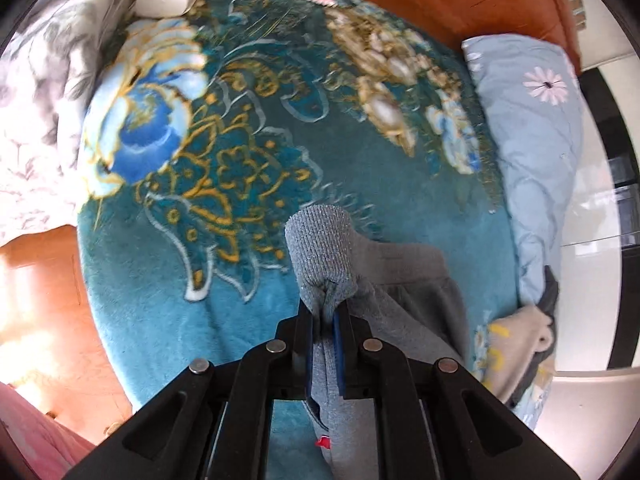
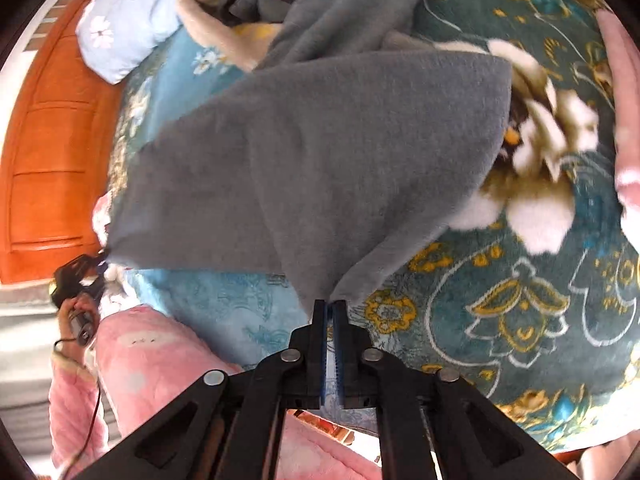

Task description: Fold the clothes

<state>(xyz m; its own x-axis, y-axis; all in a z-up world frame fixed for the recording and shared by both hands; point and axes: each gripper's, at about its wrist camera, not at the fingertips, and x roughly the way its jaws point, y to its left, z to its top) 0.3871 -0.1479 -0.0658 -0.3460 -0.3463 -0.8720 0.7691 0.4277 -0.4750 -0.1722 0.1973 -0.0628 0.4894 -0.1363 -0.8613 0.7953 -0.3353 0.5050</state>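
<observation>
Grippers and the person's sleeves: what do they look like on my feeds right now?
Both the left gripper and the right gripper are black plastic scissor linkages with round silver pivot pins and blue pads inside the fingers. The right wrist view shows a pink quilted sleeve with pale patches, and a thin red cable hanging below the far hand.

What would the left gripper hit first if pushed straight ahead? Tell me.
The left gripper is already shut on the grey garment's ribbed knit cuff, so the cuff comes first. Beyond it probably lies the teal floral fleece blanket; depth is unclear.
</observation>
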